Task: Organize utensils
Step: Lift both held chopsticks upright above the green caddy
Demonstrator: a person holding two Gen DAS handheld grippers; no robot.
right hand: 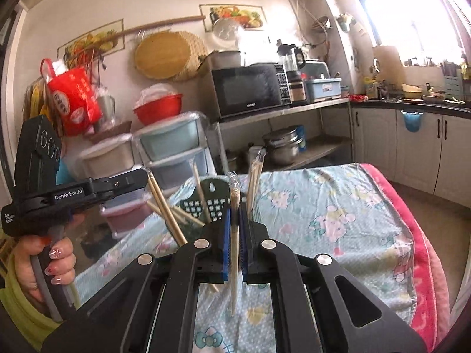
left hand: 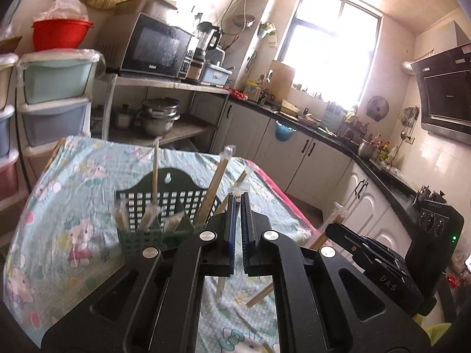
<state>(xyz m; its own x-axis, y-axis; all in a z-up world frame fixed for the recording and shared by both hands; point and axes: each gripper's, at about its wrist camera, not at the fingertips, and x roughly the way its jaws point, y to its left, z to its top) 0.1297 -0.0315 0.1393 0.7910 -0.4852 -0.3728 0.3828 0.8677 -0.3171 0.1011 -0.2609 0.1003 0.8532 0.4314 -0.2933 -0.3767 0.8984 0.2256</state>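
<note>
Holding one wrapped pair of chopsticks [right hand: 234,235] upright between its blue pads, the right hand-held gripper [right hand: 234,206] is clamped on it, the plastic sleeve sticking up above the fingertips and the lower end hanging below them over the cloth-covered surface [right hand: 338,206]. Just beyond the fingertips stands the dark green basket [right hand: 216,203], with several more wrapped chopsticks [right hand: 203,194] leaning in it at different angles. To the left, the left hand-held gripper [right hand: 145,176] is gripped by a hand [right hand: 44,264] with painted nails; another wrapped pair [right hand: 164,206] sits at its tip. In the left wrist view, the left hand-held gripper [left hand: 238,198] has its jaws nearly together with a clear wrapper [left hand: 240,186] at the tips, and the basket [left hand: 164,200] stands just ahead and to the left. Behind the surface are plastic drawers [right hand: 173,153] and a microwave [right hand: 247,88].
</note>
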